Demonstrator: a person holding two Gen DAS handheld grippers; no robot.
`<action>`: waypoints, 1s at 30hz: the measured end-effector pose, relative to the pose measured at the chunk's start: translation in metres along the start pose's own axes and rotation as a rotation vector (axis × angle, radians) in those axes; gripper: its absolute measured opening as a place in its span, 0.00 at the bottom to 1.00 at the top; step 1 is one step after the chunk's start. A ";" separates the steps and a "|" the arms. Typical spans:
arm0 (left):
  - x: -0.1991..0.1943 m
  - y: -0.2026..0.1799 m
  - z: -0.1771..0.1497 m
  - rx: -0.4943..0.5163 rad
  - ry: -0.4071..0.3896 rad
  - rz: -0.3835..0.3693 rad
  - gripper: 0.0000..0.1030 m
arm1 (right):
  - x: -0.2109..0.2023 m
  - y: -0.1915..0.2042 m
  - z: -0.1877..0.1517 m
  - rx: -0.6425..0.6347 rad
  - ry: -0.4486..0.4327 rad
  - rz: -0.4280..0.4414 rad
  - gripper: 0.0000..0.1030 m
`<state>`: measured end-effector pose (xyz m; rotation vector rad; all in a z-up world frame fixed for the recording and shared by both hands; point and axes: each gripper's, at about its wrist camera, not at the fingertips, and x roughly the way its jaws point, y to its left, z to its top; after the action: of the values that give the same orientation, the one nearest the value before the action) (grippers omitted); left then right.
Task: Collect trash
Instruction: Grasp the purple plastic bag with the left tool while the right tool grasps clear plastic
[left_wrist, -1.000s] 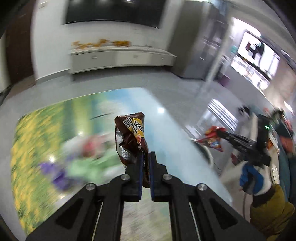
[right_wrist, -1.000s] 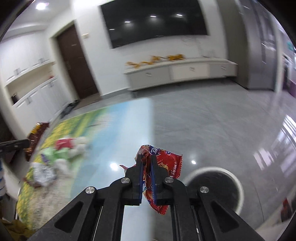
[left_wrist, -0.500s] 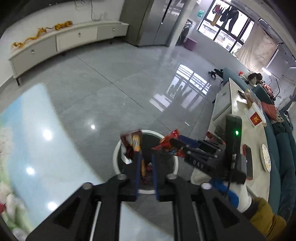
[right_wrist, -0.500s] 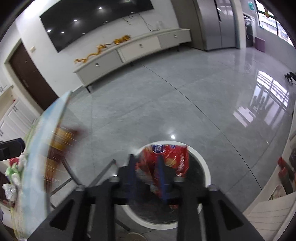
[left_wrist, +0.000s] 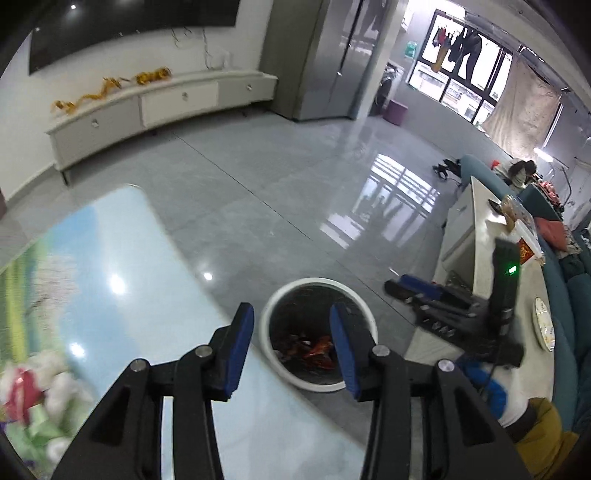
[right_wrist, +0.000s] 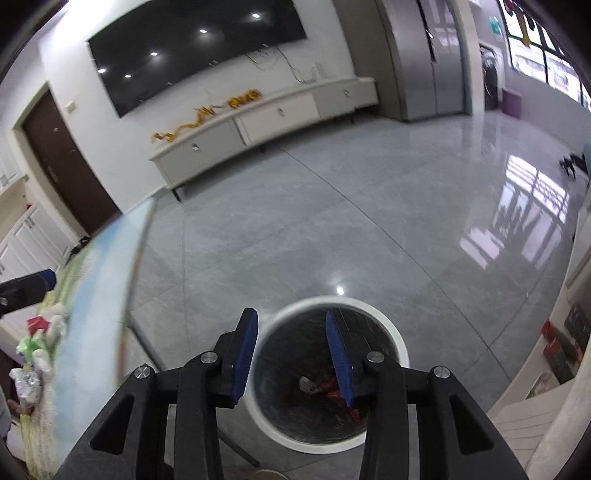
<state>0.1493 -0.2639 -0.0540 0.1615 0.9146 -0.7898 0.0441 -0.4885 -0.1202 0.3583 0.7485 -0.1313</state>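
Left claw: your left gripper (left_wrist: 291, 347) has just been opening; the jaws stand partly apart with nothing between them.
Right claw: your right gripper (right_wrist: 291, 350) is likewise partly open and empty, hanging over the bin's mouth.
Bin: the white-rimmed trash bin (right_wrist: 400, 350) sits on the floor directly below and ahead of both claws.
Wrappers: the snack wrappers (left_wrist: 314, 347) lie at the bottom of the bin, seen through the gap of your left jaws.
Check: before you leave, make sure no wrapper clings to a blue pad.
Remaining trash: more litter (right_wrist: 37, 347) lies on the table (right_wrist: 99, 280), off to the left of your right claw.
Next: lift clear of the rim, then swing back left.
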 end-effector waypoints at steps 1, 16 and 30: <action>-0.009 0.004 -0.005 0.000 -0.010 0.008 0.40 | -0.008 0.010 0.003 -0.017 -0.016 0.010 0.35; -0.170 0.182 -0.134 -0.180 -0.093 0.368 0.40 | -0.062 0.164 0.005 -0.262 -0.111 0.156 0.35; -0.140 0.289 -0.186 -0.473 0.027 0.402 0.40 | 0.002 0.262 -0.028 -0.427 0.056 0.256 0.41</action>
<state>0.1734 0.1001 -0.1189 -0.0598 1.0287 -0.1890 0.0911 -0.2337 -0.0695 0.0477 0.7576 0.2789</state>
